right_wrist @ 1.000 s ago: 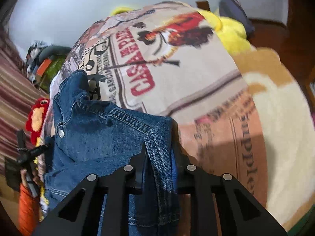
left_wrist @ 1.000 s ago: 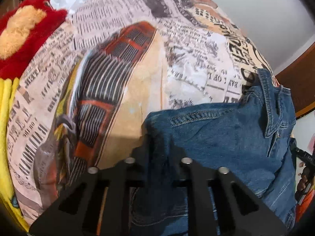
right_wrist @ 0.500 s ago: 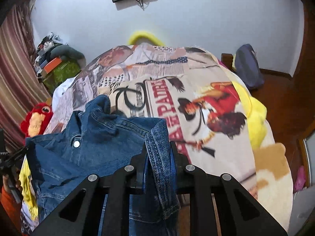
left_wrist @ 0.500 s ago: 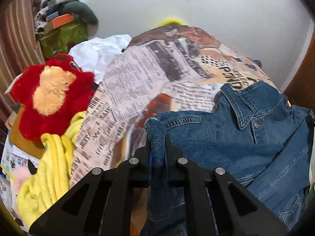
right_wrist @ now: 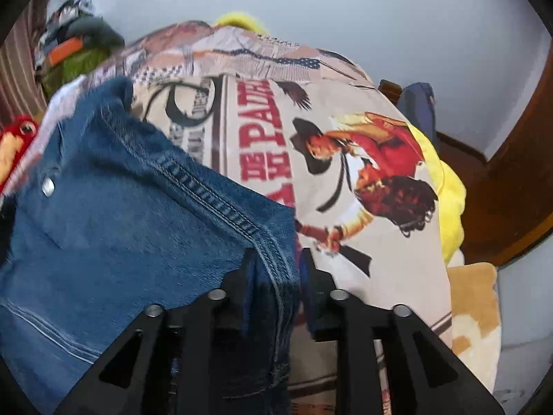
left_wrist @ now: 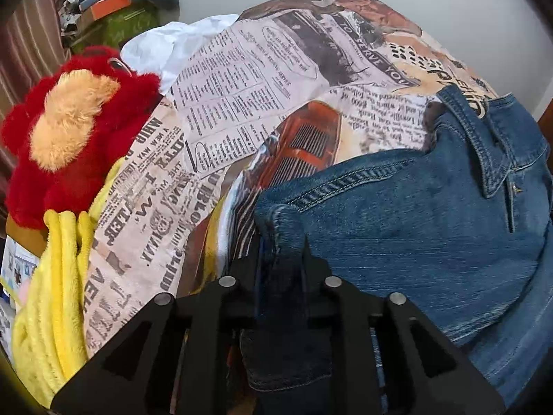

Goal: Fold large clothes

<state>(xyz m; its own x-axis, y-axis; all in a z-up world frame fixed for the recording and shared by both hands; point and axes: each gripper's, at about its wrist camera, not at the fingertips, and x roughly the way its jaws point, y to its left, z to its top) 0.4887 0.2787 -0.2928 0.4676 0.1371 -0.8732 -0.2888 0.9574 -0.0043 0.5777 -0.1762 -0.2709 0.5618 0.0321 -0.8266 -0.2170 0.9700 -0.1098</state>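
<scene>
Your left gripper (left_wrist: 280,259) and right gripper (right_wrist: 275,269) (both matte black) are opening, each with a stitched corner of the one denim jacket (left_wrist: 414,221) between its jaws. The jacket lies on the newsprint-patterned bedspread (left_wrist: 242,103), beside one fuzzy red plush toy (left_wrist: 69,131) and one yellow fleece blanket (left_wrist: 52,294).

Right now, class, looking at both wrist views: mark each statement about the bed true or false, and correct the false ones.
1. The garment is a denim jacket. True.
2. A red plush toy lies at the edge of the printed bedspread. True.
3. The jacket's collar is hidden in both views. False: it shows in the left wrist view.
4. The bedspread is plain white. False: it is printed with newspaper text and pictures.
5. Denim sits between the right gripper's jaws. True.
</scene>
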